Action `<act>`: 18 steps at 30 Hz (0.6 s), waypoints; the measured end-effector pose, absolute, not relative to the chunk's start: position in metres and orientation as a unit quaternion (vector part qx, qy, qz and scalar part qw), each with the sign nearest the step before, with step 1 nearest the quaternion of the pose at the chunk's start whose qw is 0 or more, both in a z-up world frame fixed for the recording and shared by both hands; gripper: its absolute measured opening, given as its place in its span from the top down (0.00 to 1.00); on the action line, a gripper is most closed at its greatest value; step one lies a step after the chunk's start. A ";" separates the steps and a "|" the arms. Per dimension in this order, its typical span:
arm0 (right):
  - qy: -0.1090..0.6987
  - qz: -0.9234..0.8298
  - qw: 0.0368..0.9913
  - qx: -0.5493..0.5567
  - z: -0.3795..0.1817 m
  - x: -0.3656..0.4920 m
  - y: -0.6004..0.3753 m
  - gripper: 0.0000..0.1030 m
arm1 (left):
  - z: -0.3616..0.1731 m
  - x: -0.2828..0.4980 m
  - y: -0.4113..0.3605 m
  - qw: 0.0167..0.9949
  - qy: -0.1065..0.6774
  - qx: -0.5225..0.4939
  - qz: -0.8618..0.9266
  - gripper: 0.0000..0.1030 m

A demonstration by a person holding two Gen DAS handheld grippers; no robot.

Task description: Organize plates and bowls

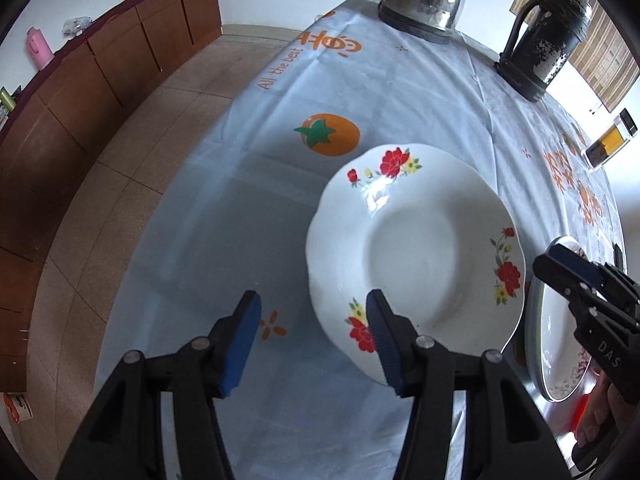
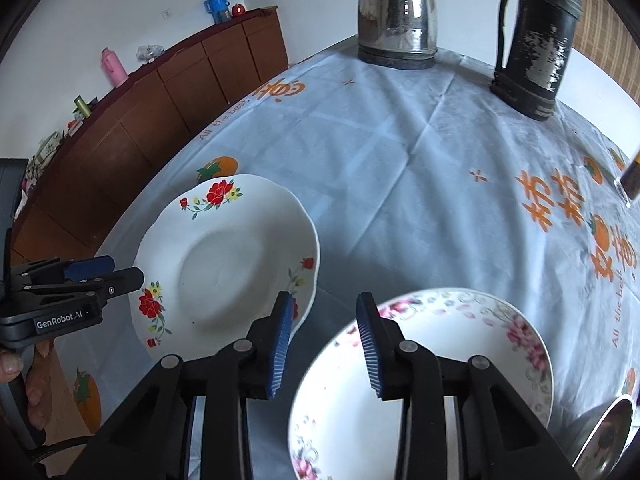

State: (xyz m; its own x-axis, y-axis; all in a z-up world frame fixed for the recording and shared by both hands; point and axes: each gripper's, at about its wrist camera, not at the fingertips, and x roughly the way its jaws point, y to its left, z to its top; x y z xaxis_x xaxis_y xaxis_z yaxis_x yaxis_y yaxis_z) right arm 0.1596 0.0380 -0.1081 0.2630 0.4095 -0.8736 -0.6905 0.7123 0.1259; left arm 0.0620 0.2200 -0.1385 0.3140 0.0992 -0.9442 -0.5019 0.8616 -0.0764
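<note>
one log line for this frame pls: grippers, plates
left gripper: open, at rim of red-flower plate | right gripper: open, above rim of pink-flower plate | plates: side by side, unstacked

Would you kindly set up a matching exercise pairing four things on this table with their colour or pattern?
Things:
1. kettle
2. flask
3. left plate
4. right plate

Descriptions:
A. white with pink flowers on the rim
B. shiny steel
C. white with red flowers on the rim
D. worn black, with a side handle

Pairs: 1-B, 2-D, 3-C, 4-A
</note>
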 end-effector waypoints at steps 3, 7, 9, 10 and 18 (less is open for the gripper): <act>0.498 0.351 0.778 -0.150 -0.113 0.162 0.047 0.69 | -0.142 0.064 0.221 0.789 0.557 -0.181 0.187 0.52; 0.506 0.348 0.772 -0.163 -0.121 0.167 0.054 0.71 | -0.147 0.066 0.222 0.785 0.562 -0.184 0.182 0.59; 0.511 0.346 0.768 -0.170 -0.125 0.168 0.058 0.71 | -0.148 0.067 0.222 0.785 0.563 -0.184 0.181 0.61; 0.513 0.345 0.766 -0.173 -0.127 0.169 0.059 0.71 | -0.150 0.068 0.221 0.785 0.565 -0.183 0.180 0.63; 0.524 0.359 0.746 -0.199 -0.137 0.165 0.076 0.72 | -0.153 0.075 0.215 0.786 0.569 -0.172 0.168 0.77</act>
State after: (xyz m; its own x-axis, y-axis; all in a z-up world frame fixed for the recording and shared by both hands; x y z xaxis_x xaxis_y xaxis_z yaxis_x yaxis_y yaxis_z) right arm 0.1648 0.0758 -0.1372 0.1931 0.3266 -0.9252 -0.7447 0.6628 0.0785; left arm 0.0752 0.2146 -0.1526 0.2964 0.0680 -0.9526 -0.4602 0.8842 -0.0801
